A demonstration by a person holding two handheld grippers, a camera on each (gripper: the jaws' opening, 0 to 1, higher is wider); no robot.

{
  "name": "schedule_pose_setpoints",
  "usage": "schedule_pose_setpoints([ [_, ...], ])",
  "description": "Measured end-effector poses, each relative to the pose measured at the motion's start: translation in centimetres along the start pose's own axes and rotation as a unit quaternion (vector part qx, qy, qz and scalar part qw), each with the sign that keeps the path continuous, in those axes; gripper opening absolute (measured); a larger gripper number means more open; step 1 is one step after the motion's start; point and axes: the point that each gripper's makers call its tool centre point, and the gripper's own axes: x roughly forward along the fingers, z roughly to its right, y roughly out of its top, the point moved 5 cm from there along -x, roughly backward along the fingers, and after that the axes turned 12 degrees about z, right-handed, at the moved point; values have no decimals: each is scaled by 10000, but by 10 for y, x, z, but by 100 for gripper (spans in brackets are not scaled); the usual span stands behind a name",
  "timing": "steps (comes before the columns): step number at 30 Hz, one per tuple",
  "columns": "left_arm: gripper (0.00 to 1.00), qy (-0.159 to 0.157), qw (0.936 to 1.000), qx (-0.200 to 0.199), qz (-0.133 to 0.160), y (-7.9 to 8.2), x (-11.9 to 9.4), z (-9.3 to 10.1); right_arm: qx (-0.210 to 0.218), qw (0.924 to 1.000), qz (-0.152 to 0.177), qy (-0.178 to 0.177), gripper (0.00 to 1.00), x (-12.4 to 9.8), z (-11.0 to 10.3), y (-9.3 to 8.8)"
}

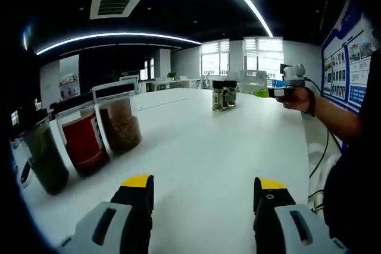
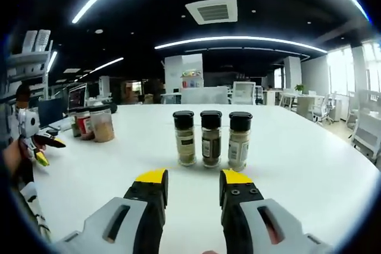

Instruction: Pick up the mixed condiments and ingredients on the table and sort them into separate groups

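**A:** Since both tools are empty with jaws apart, which goes next? Left tool (image 1: 202,197) has three big jars (image 1: 83,144) off to its left on the worktop (image 1: 196,141).

**B:** Right tool (image 2: 192,190) looks closer: three upright spice bottles (image 2: 210,138) stand in a row straight ahead, nothing in between. I'd guess those look sorted already.
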Motion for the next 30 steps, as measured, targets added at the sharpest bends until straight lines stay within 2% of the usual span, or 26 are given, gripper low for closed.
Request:
schedule_pose_setpoints([
  [4,68,113,9999,-39,-37,2,-4,-2,28,9994,-182,309,37,-5,-17,0],
  [8,68,179,9998,-84,-1,6,-7,-3,68,9966,-512,649,38,-12,-36,-5],
  [13,68,233,9997,-72,11,9,-10,-3,15,9939,-741,817,41,-19,-47,-4],
  [19,70,315,9995,-68,46,14,-13,-5,-150,9901,-860,1095,44,-27,-60,4],
  [30,74,480,9985,-141,232,24,-17,-9,-228,9874,-916,1270,47,-29,-68,7],
])
